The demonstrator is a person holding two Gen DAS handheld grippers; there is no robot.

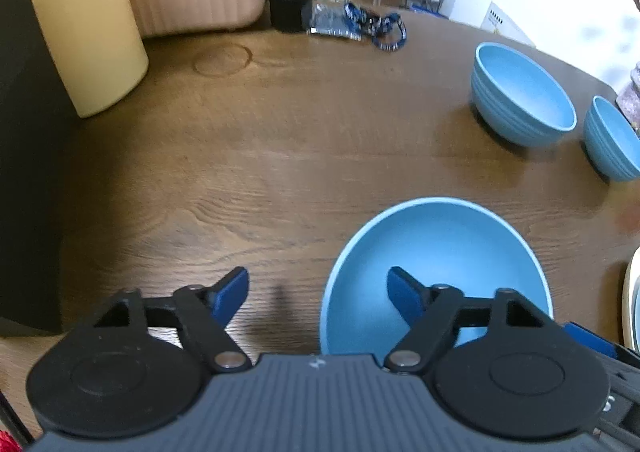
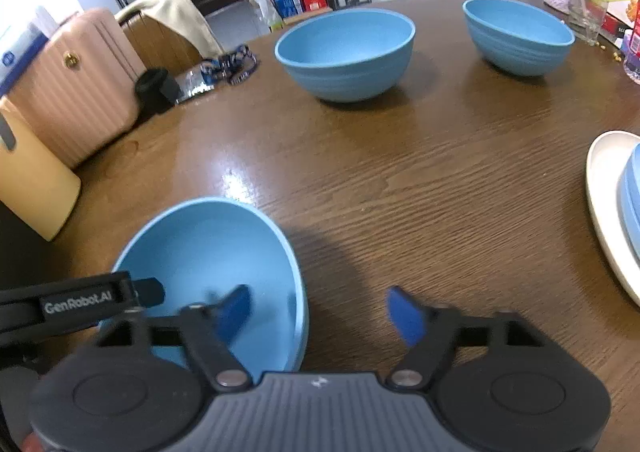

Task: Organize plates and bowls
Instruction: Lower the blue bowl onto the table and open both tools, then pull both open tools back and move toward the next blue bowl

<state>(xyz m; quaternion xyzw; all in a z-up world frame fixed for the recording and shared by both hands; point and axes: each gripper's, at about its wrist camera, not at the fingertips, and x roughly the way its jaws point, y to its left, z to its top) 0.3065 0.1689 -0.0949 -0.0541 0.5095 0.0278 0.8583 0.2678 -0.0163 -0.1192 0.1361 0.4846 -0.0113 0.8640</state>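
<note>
Both tongs gape over a blue bowl on the worktop

The left tongs (image 1: 318, 292) and right tongs (image 2: 318, 310) straddle opposite rims of the near bowl (image 1: 436, 252) — gripping nothing — on the worktop (image 1: 280, 156); two more bowls (image 2: 346, 52) stand well apart.

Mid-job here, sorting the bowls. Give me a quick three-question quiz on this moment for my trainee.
1. True or false: the left gripper is clamped on the near blue bowl.
2. How many blue bowls stand apart from one another on the wooden table in the right wrist view, leaving out the stack at the right edge?
3. What rests on the white plate? A) a glass B) something blue, cut off by the frame C) nothing

Key
1. False: its jaws stand open, one finger over the bowl and one outside its rim, neither pressing it.
2. Three: the near bowl, the middle bowl and the far right bowl.
3. B
</note>
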